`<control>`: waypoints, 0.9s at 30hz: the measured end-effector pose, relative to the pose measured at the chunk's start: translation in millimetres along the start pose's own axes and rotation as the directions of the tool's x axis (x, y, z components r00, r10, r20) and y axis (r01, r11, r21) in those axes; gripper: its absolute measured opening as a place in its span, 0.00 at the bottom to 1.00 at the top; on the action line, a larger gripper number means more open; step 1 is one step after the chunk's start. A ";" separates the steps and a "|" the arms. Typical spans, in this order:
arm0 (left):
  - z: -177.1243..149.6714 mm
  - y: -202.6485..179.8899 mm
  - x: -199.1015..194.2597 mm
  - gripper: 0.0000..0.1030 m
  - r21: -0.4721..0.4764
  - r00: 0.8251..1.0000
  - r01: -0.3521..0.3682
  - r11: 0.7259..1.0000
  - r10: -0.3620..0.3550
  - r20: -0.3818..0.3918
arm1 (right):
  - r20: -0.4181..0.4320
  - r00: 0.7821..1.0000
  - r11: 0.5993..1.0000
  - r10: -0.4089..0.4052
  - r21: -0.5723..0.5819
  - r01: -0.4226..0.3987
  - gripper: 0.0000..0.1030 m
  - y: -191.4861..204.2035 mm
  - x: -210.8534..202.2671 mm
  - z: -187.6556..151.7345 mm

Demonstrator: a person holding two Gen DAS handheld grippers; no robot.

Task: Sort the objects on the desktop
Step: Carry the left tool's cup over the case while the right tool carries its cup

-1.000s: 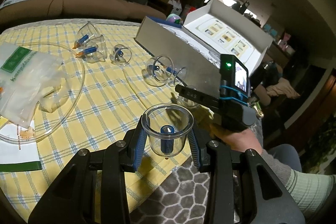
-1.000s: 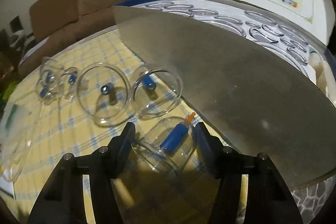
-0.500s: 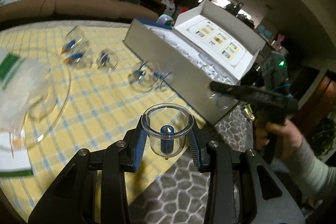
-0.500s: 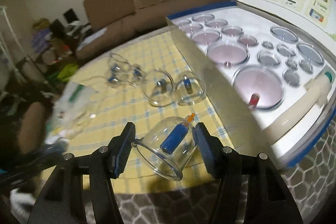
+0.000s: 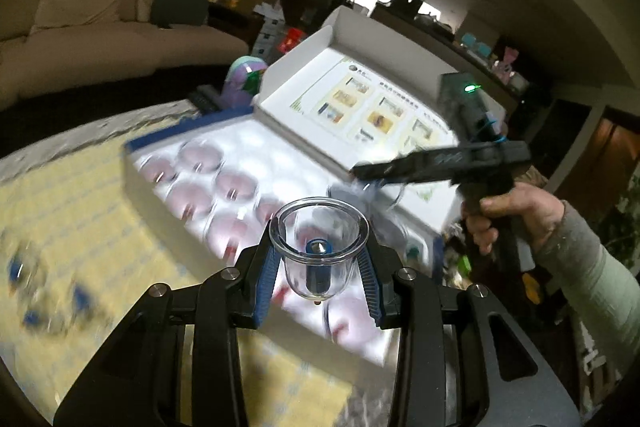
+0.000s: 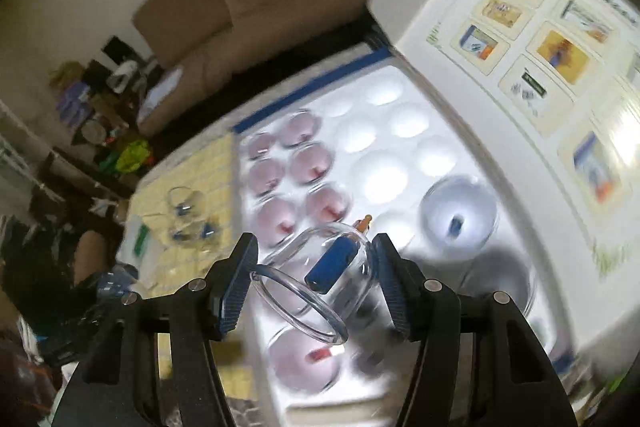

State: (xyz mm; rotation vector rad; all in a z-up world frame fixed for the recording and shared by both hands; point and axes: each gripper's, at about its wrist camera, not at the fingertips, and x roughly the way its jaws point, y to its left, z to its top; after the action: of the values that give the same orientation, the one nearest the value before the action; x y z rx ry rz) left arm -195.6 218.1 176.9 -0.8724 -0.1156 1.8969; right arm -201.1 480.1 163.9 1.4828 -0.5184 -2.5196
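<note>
My left gripper [image 5: 319,269] is shut on a small clear cupping cup [image 5: 319,245] with a blue valve, held upright over the near edge of the open white case [image 5: 248,163]. My right gripper [image 6: 314,281] is shut on a larger clear cup [image 6: 320,279] with a blue valve, tilted, above the case's foam tray [image 6: 384,171]. Several recesses hold red-valved cups [image 6: 314,163]; one blue-valved cup [image 6: 460,219] sits in a recess to the right. The right gripper also shows in the left wrist view [image 5: 380,173], blurred, above the tray.
The case lid [image 5: 372,99] stands open behind the tray, its picture card [image 6: 536,23] facing me. Loose cups [image 6: 188,219] and a plastic bag [image 6: 136,239] lie on the yellow checked tablecloth [image 5: 80,211] left of the case. A sofa [image 5: 100,23] stands beyond the table.
Both grippers rose from the tablecloth and moved right over the open case, each still holding its cup. The views now look down into the tray.
</note>
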 end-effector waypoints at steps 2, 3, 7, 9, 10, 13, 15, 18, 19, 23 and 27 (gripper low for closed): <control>17.4 3.3 26.8 0.34 0.013 1.000 -0.006 1.000 0.007 -0.011 | -0.032 0.999 1.000 -0.018 0.011 0.018 0.59 -12.4 14.1 14.3; 26.3 5.5 42.1 0.34 0.023 1.000 -0.015 1.000 0.016 -0.018 | -0.042 0.999 0.999 -0.031 0.010 0.032 0.59 -17.9 21.5 22.6; 51.1 12.0 98.5 0.34 0.063 0.997 -0.048 0.997 0.052 -0.057 | -0.072 0.994 0.997 -0.076 -0.016 0.075 0.59 -34.6 40.8 48.3; 55.1 12.6 117.0 0.34 0.083 0.996 -0.056 0.995 0.062 -0.072 | -0.095 0.990 0.995 -0.099 -0.037 0.096 0.59 -41.1 49.2 57.2; 57.9 13.4 126.4 0.34 0.096 0.994 -0.066 0.993 0.074 -0.079 | -0.103 0.989 0.993 -0.111 -0.046 0.106 0.59 -44.2 51.9 60.4; 69.3 20.8 147.8 0.34 0.115 0.989 -0.112 0.987 0.123 -0.085 | -0.136 0.981 0.988 -0.140 -0.082 0.130 0.59 -49.1 61.9 64.8; 75.5 24.9 158.4 0.34 0.129 0.985 -0.139 0.982 0.150 -0.086 | -0.147 0.975 0.982 -0.165 -0.121 0.148 0.59 -49.3 66.5 63.6; 84.3 31.9 173.5 0.34 0.131 0.980 -0.167 0.977 0.179 -0.089 | -0.157 0.970 0.972 -0.186 -0.171 0.159 0.59 -47.3 73.2 62.6; 86.9 33.8 175.8 0.34 0.123 0.980 -0.171 0.977 0.182 -0.085 | -0.161 0.969 0.972 -0.187 -0.176 0.158 0.59 -48.4 75.4 62.9; 91.4 36.0 182.4 0.34 0.124 0.979 -0.177 0.976 0.187 -0.081 | -0.156 0.971 0.972 -0.181 -0.177 0.153 0.59 -54.2 76.2 66.3; 87.2 34.2 180.4 0.34 0.128 0.982 -0.156 0.979 0.168 -0.085 | -0.156 0.975 0.978 -0.158 -0.159 0.133 0.59 -61.6 74.7 69.3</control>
State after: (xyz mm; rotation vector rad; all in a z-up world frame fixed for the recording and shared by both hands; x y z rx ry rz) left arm -317.6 374.6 132.4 -0.9102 0.1314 1.9869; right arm -296.5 527.7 110.7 1.7120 -0.1982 -2.4456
